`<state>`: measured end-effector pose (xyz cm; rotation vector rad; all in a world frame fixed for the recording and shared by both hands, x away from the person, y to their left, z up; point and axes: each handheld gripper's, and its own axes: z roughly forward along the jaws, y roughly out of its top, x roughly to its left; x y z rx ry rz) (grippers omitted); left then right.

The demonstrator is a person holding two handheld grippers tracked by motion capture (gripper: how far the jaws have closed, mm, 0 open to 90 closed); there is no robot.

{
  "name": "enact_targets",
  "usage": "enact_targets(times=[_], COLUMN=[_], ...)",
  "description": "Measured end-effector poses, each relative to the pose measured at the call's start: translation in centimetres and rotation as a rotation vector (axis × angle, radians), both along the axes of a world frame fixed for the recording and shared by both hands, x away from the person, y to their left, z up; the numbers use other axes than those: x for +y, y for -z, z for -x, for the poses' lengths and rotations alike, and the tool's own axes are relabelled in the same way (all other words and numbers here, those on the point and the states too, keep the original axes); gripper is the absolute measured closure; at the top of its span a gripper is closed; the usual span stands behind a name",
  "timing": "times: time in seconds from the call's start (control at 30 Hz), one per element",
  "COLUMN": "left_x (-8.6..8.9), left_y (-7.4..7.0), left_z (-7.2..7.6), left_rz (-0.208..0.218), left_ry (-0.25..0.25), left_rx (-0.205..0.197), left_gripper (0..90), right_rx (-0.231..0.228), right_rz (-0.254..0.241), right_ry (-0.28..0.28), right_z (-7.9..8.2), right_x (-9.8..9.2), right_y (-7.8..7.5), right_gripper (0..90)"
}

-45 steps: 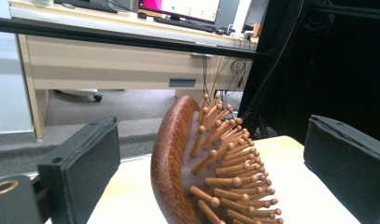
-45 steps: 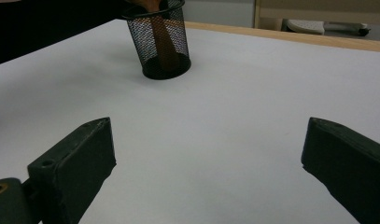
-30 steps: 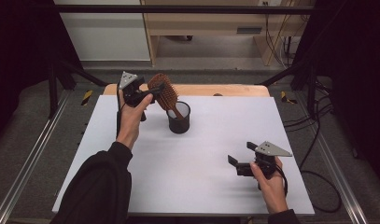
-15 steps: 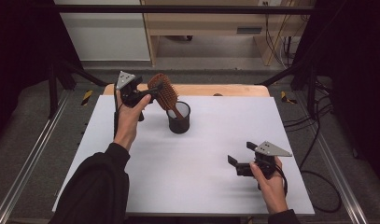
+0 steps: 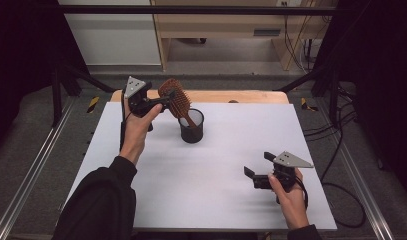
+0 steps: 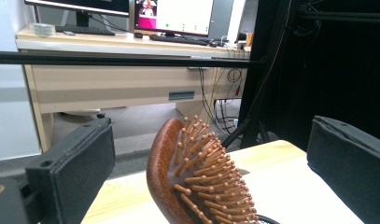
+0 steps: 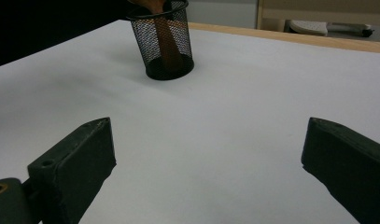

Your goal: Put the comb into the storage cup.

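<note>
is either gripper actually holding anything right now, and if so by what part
Nothing is held. The left gripper stands open around the hairbrush head without touching it; the brush's handle sits in the mesh cup. The right gripper is open.

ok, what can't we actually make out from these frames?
- Hairbrush handle: bottom edge of the left gripper view cuts it off; mesh cup half veils it in the right gripper view.
- Left gripper: high view too small to tell jaw contact with the brush.
- Brush head: top edge of the right gripper view crops it.

The hairbrush head is cut off at the left gripper view's bottom edge; its handle shows dimly through the mesh cup, whose rim meets the right gripper view's top edge.
</note>
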<state>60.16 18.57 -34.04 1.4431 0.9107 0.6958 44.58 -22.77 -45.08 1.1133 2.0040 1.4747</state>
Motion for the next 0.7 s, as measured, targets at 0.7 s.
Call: enact_targets(times=[0.7], left_x=[-0.3], left_y=[-0.7], left_z=[2.3], left_rz=[-0.081], left_ry=[-0.014], left_rx=[-0.034], left_gripper=[1.2], right_rx=[-0.013], right_rz=[0.006], right_ry=[0.011], right_z=[0.4], right_x=[-0.2], right_y=[-0.1], right_gripper=[3.1])
